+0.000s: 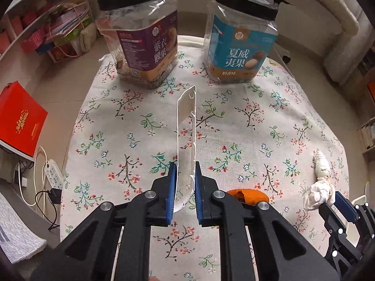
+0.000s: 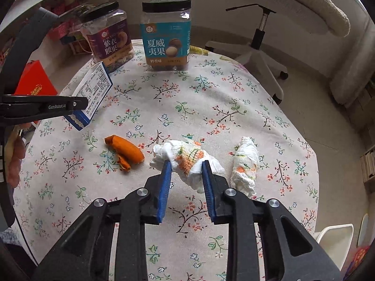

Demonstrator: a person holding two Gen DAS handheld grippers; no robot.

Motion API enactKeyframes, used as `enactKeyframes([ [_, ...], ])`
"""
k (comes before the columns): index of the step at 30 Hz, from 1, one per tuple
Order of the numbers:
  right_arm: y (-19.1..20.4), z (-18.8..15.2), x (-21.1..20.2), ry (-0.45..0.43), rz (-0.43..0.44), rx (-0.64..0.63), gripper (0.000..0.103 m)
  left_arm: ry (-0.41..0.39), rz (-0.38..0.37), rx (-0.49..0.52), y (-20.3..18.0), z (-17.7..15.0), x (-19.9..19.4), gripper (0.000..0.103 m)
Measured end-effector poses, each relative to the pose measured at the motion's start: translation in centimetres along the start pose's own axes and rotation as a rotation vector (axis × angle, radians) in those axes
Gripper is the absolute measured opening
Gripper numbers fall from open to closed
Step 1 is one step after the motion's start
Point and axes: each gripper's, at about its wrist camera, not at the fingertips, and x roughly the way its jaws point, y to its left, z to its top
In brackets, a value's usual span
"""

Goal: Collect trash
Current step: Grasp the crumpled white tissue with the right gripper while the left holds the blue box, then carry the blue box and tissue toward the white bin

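Trash lies scattered on a bench (image 2: 234, 98) covered with a pale floral cloth. The left gripper (image 1: 185, 166) has its blue-padded fingers (image 1: 172, 187) clenched on a flat white-and-blue printed packet (image 1: 186, 135), held edge-on and raised above the cloth; in the right wrist view the same packet (image 2: 93, 89) shows its printed label at the far left. The right gripper (image 2: 185, 166) grips a crumpled white paper tissue with orange and green print (image 2: 187, 157) between its blue fingers (image 2: 165, 182), near the front middle of the bench. Just to its right a second crumpled printed tissue (image 2: 246, 161) rests on the cloth, apart from the first. To its left lies a curled piece of orange peel (image 2: 124, 151). At the far edge stand two clear plastic jars with black lids, upright and side by side: one with a purple label (image 2: 109, 39), one with a blue label (image 2: 166, 42).
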Motion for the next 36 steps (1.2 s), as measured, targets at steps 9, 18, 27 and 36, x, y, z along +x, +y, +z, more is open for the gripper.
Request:
enactKeyframes([
  [9,0.8,-1.2,-8.0,-0.120,0.063,0.026,0.026,-0.156,0.006,0.002,-0.7,-3.9,-9.8,0.014],
  [18,-1.3,-3.9,-13.1,-0.216,-0.009,0.118,0.026,-0.264,0.003,0.023,-4.1,-9.0,-14.6,0.015],
  [27,-5.3,-5.9,-13.3,-0.275,-0.152,0.221,0.026,-0.306,-0.052,0.064,-8.5,-10.0,-13.9,0.015],
  [36,-8.3,-7.3,-14.8,-0.313,-0.244,0.278,0.026,-0.339,-0.135,0.104,-13.8,-10.1,-14.4,0.015],
])
